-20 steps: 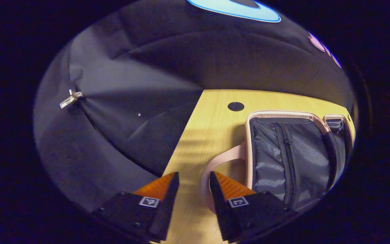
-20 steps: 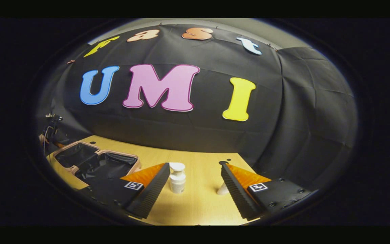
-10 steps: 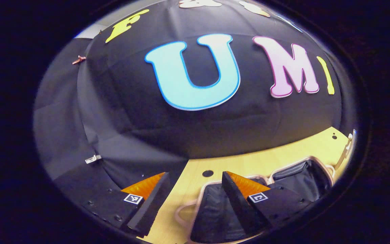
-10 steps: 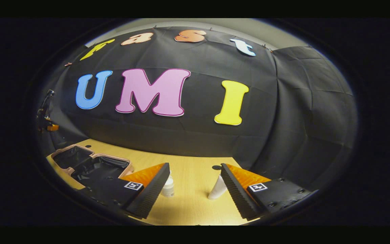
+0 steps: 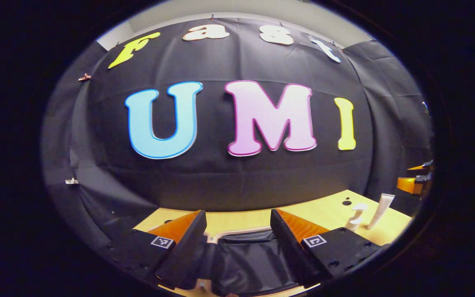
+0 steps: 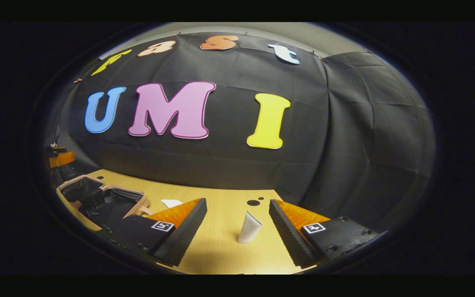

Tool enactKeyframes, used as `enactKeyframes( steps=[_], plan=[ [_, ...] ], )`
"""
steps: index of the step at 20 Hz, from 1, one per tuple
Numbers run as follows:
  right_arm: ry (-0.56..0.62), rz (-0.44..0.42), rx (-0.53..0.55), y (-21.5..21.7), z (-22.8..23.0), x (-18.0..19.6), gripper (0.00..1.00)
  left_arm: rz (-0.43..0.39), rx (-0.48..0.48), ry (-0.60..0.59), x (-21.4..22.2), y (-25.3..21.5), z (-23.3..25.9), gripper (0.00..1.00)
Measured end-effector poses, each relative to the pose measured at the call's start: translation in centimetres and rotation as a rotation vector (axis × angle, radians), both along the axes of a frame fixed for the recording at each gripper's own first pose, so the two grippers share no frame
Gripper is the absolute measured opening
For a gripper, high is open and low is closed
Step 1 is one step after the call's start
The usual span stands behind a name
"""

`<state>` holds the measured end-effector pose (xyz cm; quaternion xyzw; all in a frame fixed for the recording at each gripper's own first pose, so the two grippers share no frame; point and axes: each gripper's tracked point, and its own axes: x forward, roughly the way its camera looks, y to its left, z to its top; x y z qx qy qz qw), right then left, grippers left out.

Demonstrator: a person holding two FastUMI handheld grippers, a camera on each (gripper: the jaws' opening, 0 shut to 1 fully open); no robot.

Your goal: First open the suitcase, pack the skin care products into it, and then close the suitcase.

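Tube (image 6: pixel 249 227) stands light and tippy on tabletop (image 6: pixel 221 251) between your right tool's (image 6: pixel 237 225) wide-open, empty jaws; take it mid-body, gently.

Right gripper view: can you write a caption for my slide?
Open right gripper lined up on an upright white tube on the wooden table, open suitcase off to its left.

A pale wooden counter (image 6: pixel 221 251) carries an open suitcase (image 6: pixel 97 202) with a dark lining at its left end. A white tube (image 6: pixel 249 227) stands upright near the middle, and a small white pump bottle (image 5: pixel 356 216) stands just beside it.
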<state>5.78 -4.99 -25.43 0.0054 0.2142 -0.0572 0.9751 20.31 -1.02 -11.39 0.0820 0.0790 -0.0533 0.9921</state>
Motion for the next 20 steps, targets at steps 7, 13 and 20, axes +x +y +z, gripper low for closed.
enactKeyframes(
  steps=[7, 13, 20],
  plan=[
    [0.05, -0.018, 0.041, -2.5, -3.7, -2.2, 0.97, -0.265, -0.038, 0.151, -0.8, -17.5, -9.8, 0.98],
    [0.079, -0.037, 0.036, -5.2, -6.0, -3.5, 0.97, -0.296, -0.047, 0.243, 3.3, -24.1, -16.9, 0.98],
    [0.143, 0.004, 0.076, -3.4, -9.0, -4.2, 0.97, -0.304, -0.019, 0.278, 7.6, -27.0, -21.9, 0.92]
  ],
)
